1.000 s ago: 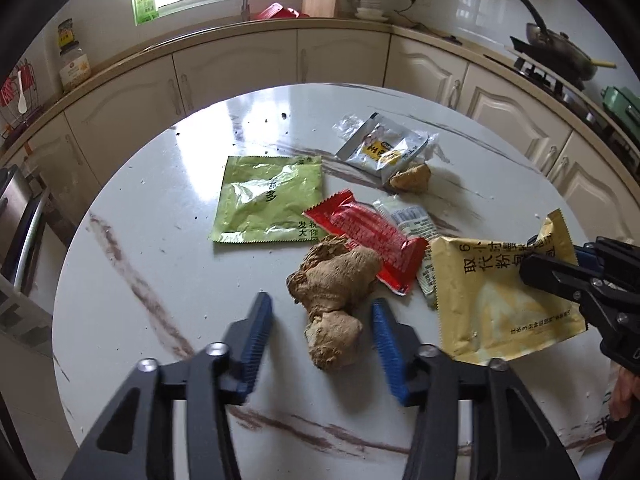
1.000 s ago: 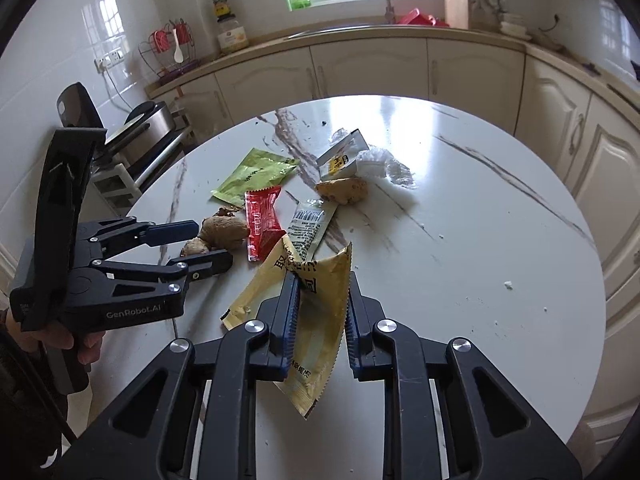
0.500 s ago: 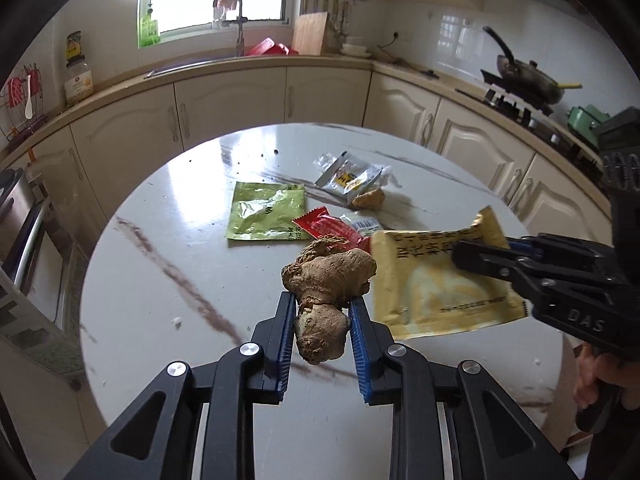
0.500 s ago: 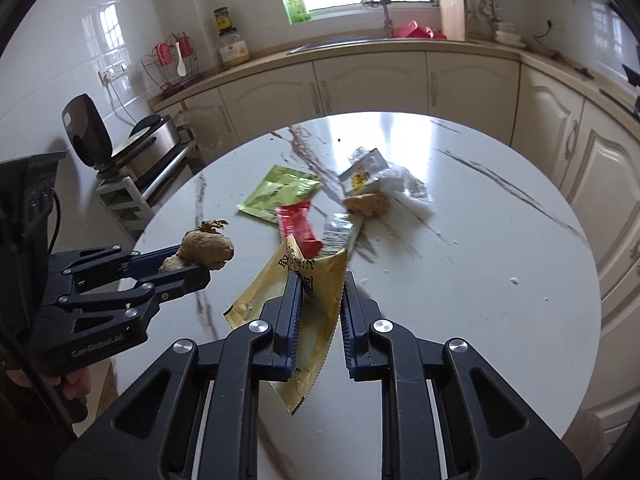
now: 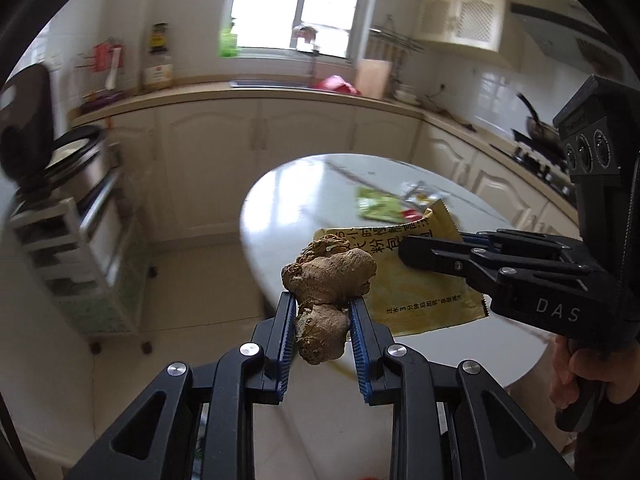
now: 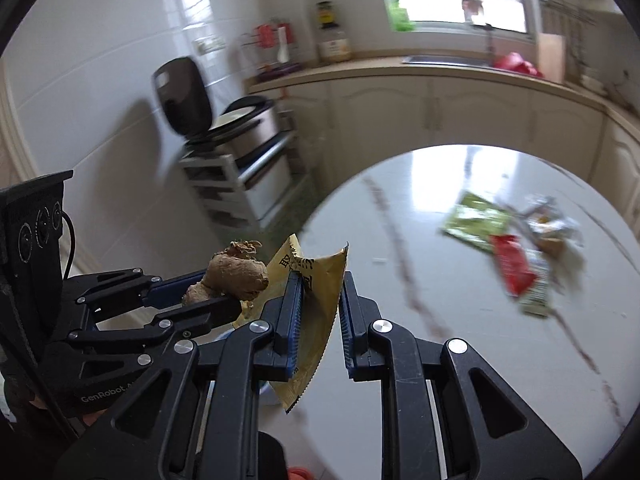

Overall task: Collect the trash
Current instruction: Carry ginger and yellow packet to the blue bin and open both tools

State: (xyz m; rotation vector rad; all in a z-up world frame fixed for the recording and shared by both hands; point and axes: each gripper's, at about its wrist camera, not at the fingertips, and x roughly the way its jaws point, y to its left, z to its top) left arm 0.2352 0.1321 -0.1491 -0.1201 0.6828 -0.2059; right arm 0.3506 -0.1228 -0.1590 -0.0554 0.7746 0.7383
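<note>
Both grippers have lifted off the table [image 5: 280,184]: the left gripper [image 5: 322,312] now clamps the ginger [image 5: 328,280], and the right gripper [image 6: 318,300] stays pinched on the yellow packet [image 6: 320,292] beside it.

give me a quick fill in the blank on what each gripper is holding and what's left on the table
1. The left gripper holds a piece of ____ between its jaws.
2. The right gripper grips a ____ packet with printed characters.
3. On the round table, a red wrapper lies beside a ____ packet.
4. Both held items are lifted ____ the table.

Missing words: ginger; yellow; green; off
</note>
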